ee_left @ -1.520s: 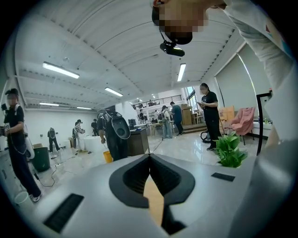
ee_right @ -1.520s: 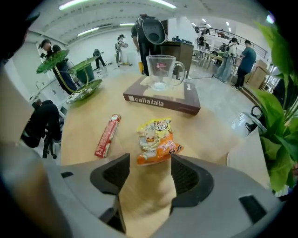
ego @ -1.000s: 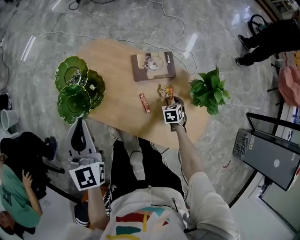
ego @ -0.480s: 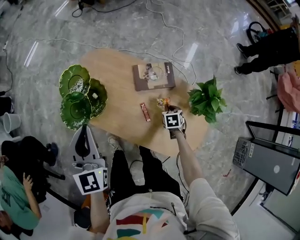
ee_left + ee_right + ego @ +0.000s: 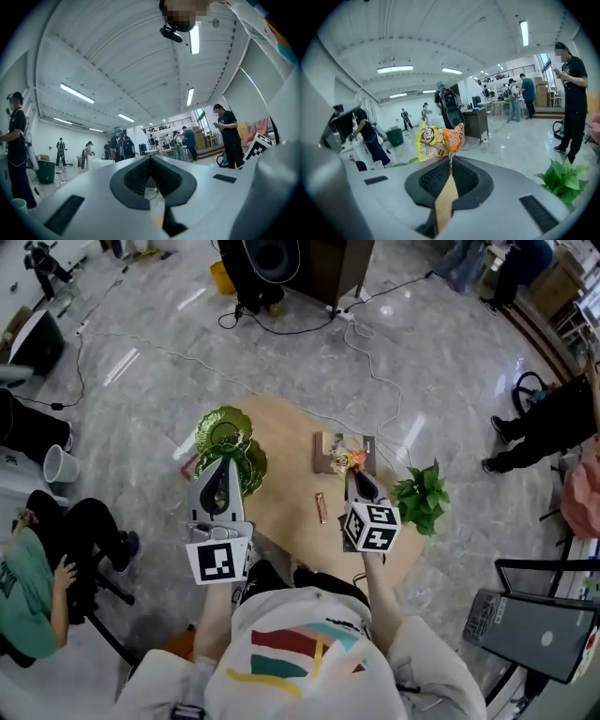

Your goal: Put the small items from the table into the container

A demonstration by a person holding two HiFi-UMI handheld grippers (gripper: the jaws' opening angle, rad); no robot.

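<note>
- The right gripper (image 5: 450, 161) pinches a yellow-and-orange snack packet (image 5: 439, 139) by one thin crimped edge. The rest of the packet stands up past the jaw tips, lifted clear of the table (image 5: 291, 526).
- The left gripper (image 5: 151, 159) has its jaws pressed together at the tips with nothing between them. In the head view it hangs over the green dish (image 5: 223, 430), the container at the table's left end.
- The hold is only on that thin edge, so a quick swing across could let the packet twist or slip free. It would then land on the table or the floor, short of the dish.
- The left gripper sits in the way above the dish. Unless it moves aside, the two grippers may bump, or the packet may drop onto the gripper rather than into a bowl.
- The dish looks like glass and sits close to the table's edge, so a knock from either gripper could shove it off.
- A brown snack bar (image 5: 321, 507) lies on the table between the dish and the right gripper, and a low pass might sweep it away.
</note>
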